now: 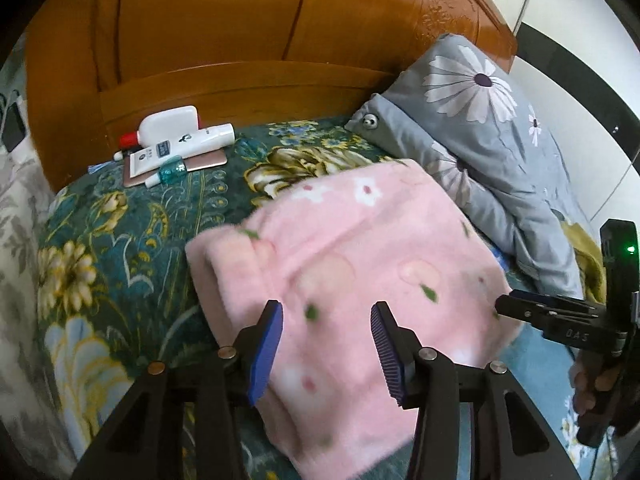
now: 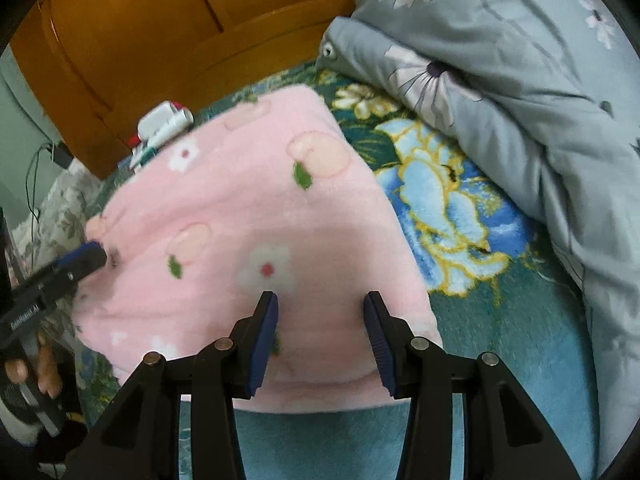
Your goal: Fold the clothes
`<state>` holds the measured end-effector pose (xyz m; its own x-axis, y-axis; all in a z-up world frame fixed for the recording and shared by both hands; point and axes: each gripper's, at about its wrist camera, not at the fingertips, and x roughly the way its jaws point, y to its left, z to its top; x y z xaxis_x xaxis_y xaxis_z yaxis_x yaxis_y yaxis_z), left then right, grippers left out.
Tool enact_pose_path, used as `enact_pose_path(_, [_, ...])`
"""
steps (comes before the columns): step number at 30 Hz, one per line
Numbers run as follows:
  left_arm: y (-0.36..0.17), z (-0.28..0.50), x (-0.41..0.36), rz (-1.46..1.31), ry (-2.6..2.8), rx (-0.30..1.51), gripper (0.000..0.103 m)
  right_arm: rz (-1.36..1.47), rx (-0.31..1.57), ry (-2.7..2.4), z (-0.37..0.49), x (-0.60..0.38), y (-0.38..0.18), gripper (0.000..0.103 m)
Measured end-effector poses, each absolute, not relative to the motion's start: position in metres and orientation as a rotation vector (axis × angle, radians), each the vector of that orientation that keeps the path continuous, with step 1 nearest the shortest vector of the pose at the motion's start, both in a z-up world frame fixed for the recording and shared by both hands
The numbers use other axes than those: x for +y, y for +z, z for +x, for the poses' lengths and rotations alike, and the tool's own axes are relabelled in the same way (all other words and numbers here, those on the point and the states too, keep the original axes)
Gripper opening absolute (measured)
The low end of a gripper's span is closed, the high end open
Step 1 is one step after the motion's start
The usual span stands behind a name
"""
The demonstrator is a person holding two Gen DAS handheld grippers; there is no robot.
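Observation:
A folded pink fleece garment (image 1: pixel 360 280) with white flowers and peach prints lies on the green floral bedspread (image 1: pixel 120 240). My left gripper (image 1: pixel 326 320) hangs over the garment's near left part, open, with nothing pinched between its blue pads. In the right wrist view the same garment (image 2: pixel 248 208) fills the middle. My right gripper (image 2: pixel 320 300) stands open above its near edge. Each gripper shows in the other's view: the right one (image 1: pixel 504 308) at the garment's right edge, the left one (image 2: pixel 94 256) at its left edge.
A grey quilt with daisy prints (image 1: pixel 500 140) is heaped at the right. White bottles and tubes (image 1: pixel 176 136) lie by the wooden headboard (image 1: pixel 240 40). A person's hand (image 2: pixel 28 368) holds the left gripper's handle. The bed's left edge drops off beside a pale floral cloth (image 1: pixel 20 240).

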<state>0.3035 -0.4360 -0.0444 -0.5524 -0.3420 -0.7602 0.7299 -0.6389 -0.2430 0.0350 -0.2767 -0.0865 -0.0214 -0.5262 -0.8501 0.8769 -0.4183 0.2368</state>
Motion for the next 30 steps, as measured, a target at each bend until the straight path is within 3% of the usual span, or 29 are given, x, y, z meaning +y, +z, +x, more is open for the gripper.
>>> enact_pose_path(2, [-0.044,0.307,-0.422,0.922,-2.18,0.715,0.066,1.166,0.434,-1.669,0.045,-0.269,-0.088,0.046])
enact_pose_path(5, [-0.047,0.309,-0.405,0.951,-2.159,0.676,0.073,1.169,0.461,-1.661,0.064,-0.259,-0.094,0.046])
enact_pose_path(9, [-0.059,0.311,-0.393,1.024,-2.095,0.662,0.076,1.168,0.516,-1.633,0.089,-0.25,-0.107,0.046])
enact_pose_path(11, [-0.065,0.314,-0.39,1.041,-2.061,0.672,0.086,1.166,0.537,-1.626,0.098,-0.246,-0.113,0.046])
enact_pose_path(14, [-0.075,0.316,-0.385,1.05,-2.027,0.655,0.098,1.166,0.552,-1.633,0.104,-0.242,-0.119,0.055])
enact_pose_path(18, [-0.086,0.315,-0.381,1.065,-2.0,0.65,0.103,1.18,0.561,-1.636,0.105,-0.239,-0.123,0.059])
enact_pose_path(22, [-0.101,0.311,-0.379,1.093,-1.973,0.666,0.103,1.198,0.558,-1.648,0.102,-0.236,-0.128,0.071])
enact_pose_path(30, [-0.13,0.309,-0.373,1.154,-1.937,0.702,0.103,1.215,0.578,-1.662,0.102,-0.235,-0.138,0.071])
